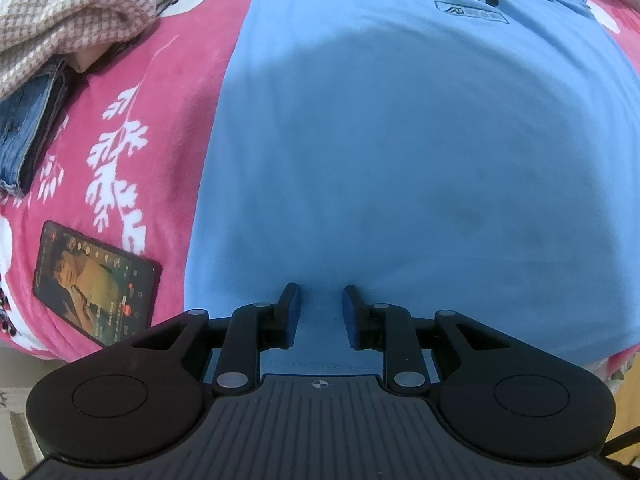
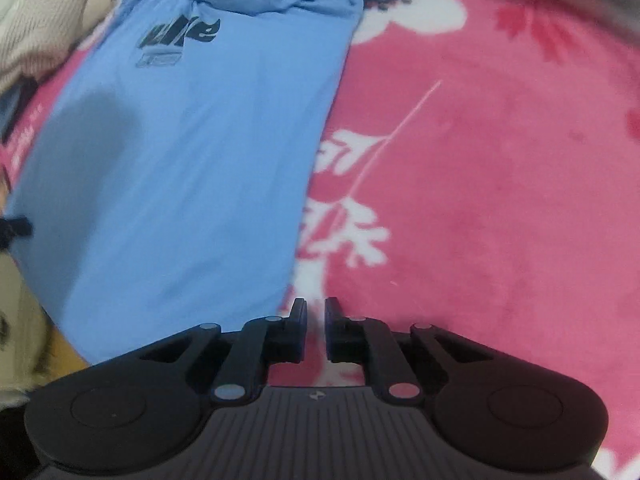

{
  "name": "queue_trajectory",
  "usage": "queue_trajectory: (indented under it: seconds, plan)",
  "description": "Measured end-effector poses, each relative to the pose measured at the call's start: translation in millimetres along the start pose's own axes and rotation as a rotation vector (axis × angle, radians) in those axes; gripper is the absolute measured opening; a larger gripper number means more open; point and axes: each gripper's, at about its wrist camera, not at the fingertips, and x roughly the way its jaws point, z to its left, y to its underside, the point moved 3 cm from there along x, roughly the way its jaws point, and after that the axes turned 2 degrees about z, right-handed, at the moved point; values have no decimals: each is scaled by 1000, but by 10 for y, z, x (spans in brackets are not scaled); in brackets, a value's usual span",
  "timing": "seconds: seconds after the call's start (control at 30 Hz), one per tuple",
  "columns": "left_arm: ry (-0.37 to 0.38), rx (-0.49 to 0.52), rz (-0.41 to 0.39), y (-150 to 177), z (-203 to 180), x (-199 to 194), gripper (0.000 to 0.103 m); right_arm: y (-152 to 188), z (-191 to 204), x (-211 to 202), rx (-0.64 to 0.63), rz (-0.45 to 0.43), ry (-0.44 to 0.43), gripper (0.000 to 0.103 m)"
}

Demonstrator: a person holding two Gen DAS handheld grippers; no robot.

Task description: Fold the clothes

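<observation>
Blue T-shirt spread flat on the pink blanket.

From the left wrist we see our left tongs (image 1: 320, 308) slightly parted over the blue T-shirt (image 1: 400, 140), gripping nothing, a phone (image 1: 96, 284) beside it. From the right wrist, our right tongs (image 2: 316, 320) stand narrowly apart and empty over the pink blanket (image 2: 500, 160), just beside the shirt's edge.

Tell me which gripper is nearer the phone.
Left. The left gripper hangs over the shirt's hem, with the phone just beside it. The right gripper is over the blanket past the shirt's far edge.
</observation>
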Motion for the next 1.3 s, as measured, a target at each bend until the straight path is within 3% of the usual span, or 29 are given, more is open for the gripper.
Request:
queue_trajectory:
  seconds: [0.07, 0.17, 0.23, 0.33, 0.43, 0.57, 0.8, 0.87, 0.93, 1.0, 1.1, 1.3]
  plan:
    - [-4, -5, -5, 11, -7, -5, 24, 35, 46, -98, -10, -4, 28, 9]
    - [-15, -12, -11, 27, -16, -11, 25, -52, 431, -17, -153, -39, -16, 9]
    - [-19, -23, -8, 20, -10, -11, 26, 26, 577, 106, -230, -11, -24, 9]
    - [-21, -48, -8, 30, 0, -15, 27, 413, 615, 257, -309, 83, 49, 9]
    - [-28, -61, -13, 47, 8, -19, 29, 636, 538, 121, -266, 146, 56, 9]
    - [-42, -104, -6, 45, 8, -37, 31, 616, 518, 0, -236, 193, 60, 10]
    - [-73, -198, -54, 62, 81, -279, 31, -105, 916, -24, -296, -3, -58, 10]
    - [-79, -213, -85, 52, 112, -325, 31, -235, 1027, 36, -293, -31, -97, 10]
    - [-105, -216, -64, 50, 149, -254, 31, -282, 1020, 79, -296, -42, -106, 10]
    - [-143, -231, -3, 91, 196, -133, 31, -392, 991, 161, -280, -37, -100, 10]
    - [-145, -256, -33, 127, 263, -189, 31, -437, 901, 146, -230, -48, -56, 10]
    - [-62, -180, -128, -152, 140, -235, 31, -809, 591, 86, -33, -138, 18, 10]
